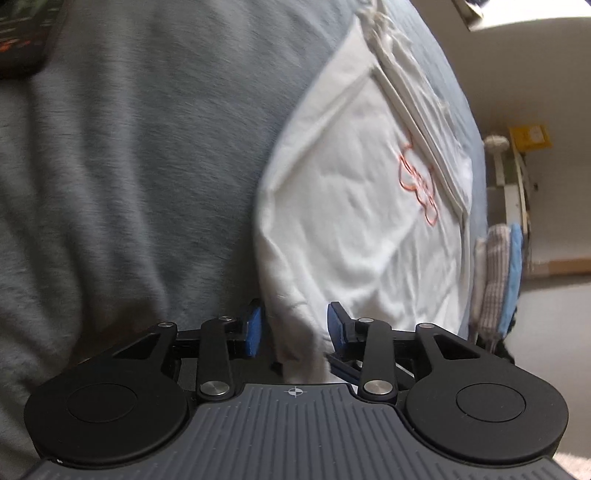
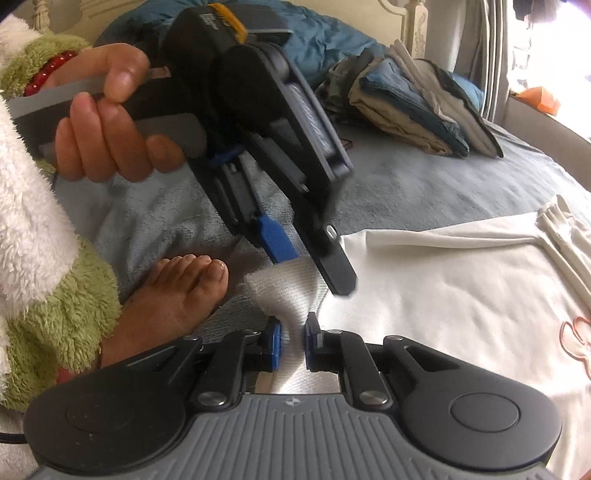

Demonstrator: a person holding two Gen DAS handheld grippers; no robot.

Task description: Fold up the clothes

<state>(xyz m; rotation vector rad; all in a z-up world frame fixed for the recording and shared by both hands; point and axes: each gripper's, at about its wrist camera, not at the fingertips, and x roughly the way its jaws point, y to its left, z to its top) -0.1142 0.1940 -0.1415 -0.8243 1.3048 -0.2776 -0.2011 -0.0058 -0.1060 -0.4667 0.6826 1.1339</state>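
Shirt [image 2: 443,295]: white, spread flat on the bed, orange outline print toward one side; collar end far right in the right wrist view; near corner bunched and lifted at the tongs.
Bed [image 2: 424,184]: covered by a grey-blue fleece blanket; shirt lies on its near-right part.
Left tongs [image 1: 294,326]: blue pads apart, a fold of the shirt's near edge hanging between them; touching the left pad or not, cannot tell; seen from the right wrist view, tilted down from upper left, tips at the shirt corner.
Right tongs [image 2: 292,341]: pads close together, pinching the ribbed white corner of the shirt; cloth rises in a small hump just beyond the pads.
Hand [image 2: 107,122]: wrapped around the left tongs' grey handle, fingers curled, thumb on top; fluffy white and green sleeve at the wrist.
Foot [image 2: 173,299]: bare, on the blanket, left of the gripped corner, near but apart from the cloth.
Pile [image 2: 417,107]: folded clothes in blue, beige and grey, far right on the bed, well apart from the shirt.
Stack [image 1: 496,284]: folded cloths, white, striped and blue, beyond the bed's right edge in the left wrist view.
Phone [image 1: 26,33]: dark slab at the far left of the blanket, blurred.
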